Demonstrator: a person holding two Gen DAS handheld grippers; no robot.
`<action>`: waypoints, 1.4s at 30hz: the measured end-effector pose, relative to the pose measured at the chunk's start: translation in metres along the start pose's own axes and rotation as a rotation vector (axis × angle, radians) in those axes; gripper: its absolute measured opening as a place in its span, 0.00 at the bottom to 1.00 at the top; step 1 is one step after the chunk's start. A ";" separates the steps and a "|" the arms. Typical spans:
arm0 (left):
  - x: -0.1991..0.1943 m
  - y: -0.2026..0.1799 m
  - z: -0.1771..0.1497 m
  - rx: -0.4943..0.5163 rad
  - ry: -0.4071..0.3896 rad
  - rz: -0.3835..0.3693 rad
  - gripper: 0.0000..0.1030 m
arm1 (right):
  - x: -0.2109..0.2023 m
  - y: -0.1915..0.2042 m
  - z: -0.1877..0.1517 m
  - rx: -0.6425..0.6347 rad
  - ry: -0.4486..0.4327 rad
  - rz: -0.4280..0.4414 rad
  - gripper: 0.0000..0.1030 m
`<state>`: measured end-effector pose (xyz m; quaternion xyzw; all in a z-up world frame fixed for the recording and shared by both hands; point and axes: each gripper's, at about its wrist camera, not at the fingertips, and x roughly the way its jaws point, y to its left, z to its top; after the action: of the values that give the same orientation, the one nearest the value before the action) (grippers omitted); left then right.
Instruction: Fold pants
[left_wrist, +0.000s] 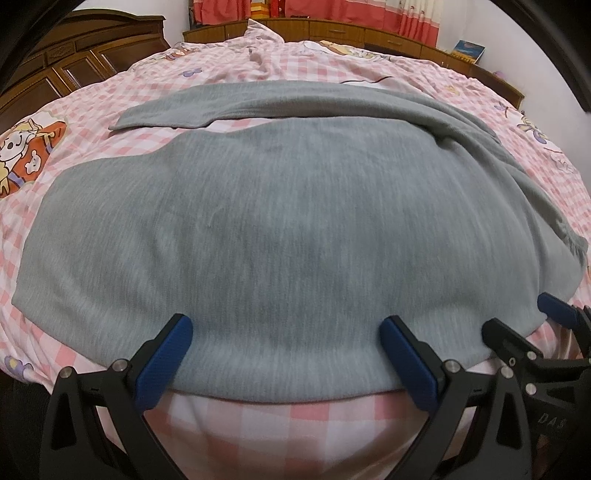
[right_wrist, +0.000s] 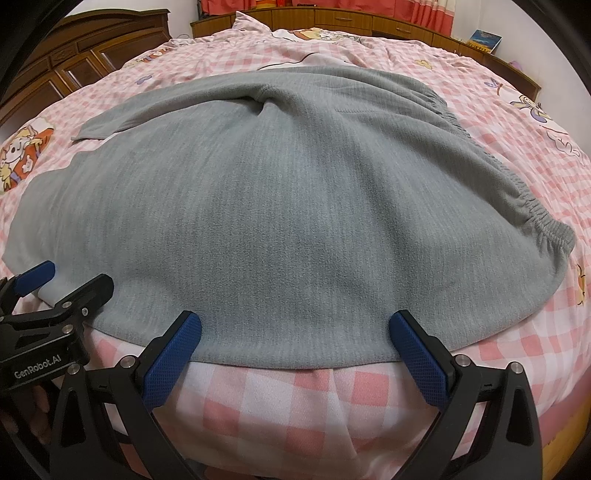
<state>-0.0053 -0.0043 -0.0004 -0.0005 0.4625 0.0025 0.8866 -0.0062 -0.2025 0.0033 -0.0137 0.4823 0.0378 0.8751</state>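
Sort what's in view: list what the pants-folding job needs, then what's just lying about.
For the job:
grey pants
left hand-held gripper, open
right hand-held gripper, open
pink checked bedspread underneath

Lying about:
book on the headboard shelf
red curtains
wooden wardrobe

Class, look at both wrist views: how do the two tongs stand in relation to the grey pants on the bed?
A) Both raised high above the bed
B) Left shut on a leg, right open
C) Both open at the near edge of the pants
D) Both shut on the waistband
C: the left tongs and right tongs both have their blue pads spread wide at the near edge of the grey pants, which lie flat on the checked bedspread.
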 end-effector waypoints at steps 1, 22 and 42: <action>0.000 0.000 0.000 0.000 -0.001 -0.002 1.00 | 0.000 0.000 0.000 -0.001 0.000 0.000 1.00; -0.024 0.045 0.065 0.094 0.068 0.061 1.00 | -0.017 -0.036 0.042 -0.035 0.104 0.190 0.88; 0.068 0.154 0.229 -0.100 0.059 0.123 1.00 | 0.049 -0.173 0.201 0.137 0.034 0.021 0.87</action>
<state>0.2207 0.1507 0.0756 -0.0165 0.4870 0.0802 0.8695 0.2030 -0.3603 0.0666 0.0506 0.4984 0.0134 0.8653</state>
